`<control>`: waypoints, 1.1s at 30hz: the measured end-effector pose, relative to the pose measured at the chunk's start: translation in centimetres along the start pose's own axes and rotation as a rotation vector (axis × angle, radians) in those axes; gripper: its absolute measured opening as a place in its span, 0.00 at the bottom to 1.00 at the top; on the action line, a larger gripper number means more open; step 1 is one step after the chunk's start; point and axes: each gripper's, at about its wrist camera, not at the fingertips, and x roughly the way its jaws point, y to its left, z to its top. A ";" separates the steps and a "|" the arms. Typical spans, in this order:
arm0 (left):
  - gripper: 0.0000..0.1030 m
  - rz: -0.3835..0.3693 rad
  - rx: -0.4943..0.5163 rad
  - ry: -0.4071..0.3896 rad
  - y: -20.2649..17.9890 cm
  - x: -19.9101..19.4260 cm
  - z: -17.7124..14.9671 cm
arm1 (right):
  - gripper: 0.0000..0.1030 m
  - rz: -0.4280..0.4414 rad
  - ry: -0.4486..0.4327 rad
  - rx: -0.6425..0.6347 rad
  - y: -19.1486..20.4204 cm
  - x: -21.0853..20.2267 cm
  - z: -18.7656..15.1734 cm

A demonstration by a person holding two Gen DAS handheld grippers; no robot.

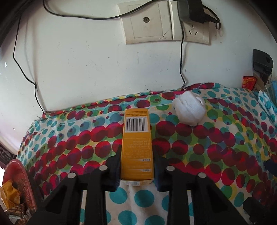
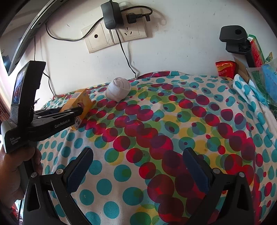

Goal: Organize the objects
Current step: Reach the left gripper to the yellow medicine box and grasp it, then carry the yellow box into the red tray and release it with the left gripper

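My left gripper (image 1: 136,152) is shut on a yellow box (image 1: 136,143) with a barcode, holding it by its long sides just above the dotted cloth (image 1: 207,147). The box (image 2: 81,103) and the left gripper (image 2: 76,111) also show at the left of the right wrist view. A rolled white sock (image 1: 189,108) lies on the cloth beyond and to the right of the box; it shows near the wall in the right wrist view (image 2: 118,89). My right gripper (image 2: 138,171) is open and empty above the cloth (image 2: 155,129).
A white wall with sockets (image 1: 195,31), a plugged adapter (image 2: 111,15) and hanging cables stands behind the table. Red packets (image 2: 225,69), a black clamp (image 2: 233,38) and bags crowd the far right. A red bin (image 1: 15,188) with wrappers sits at the lower left.
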 end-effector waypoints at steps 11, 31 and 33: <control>0.28 0.057 -0.014 0.002 1.2 -2.8 -1.6 | 1.00 -0.032 -0.017 -0.018 0.3 -0.3 0.1; 0.28 0.236 -0.225 -0.082 12.2 -17.7 -10.0 | 1.00 -0.030 -0.022 -0.035 0.6 -0.5 0.3; 0.28 0.262 -0.257 -0.086 13.9 -19.0 -11.5 | 1.00 -0.027 -0.021 -0.033 0.6 -0.5 0.3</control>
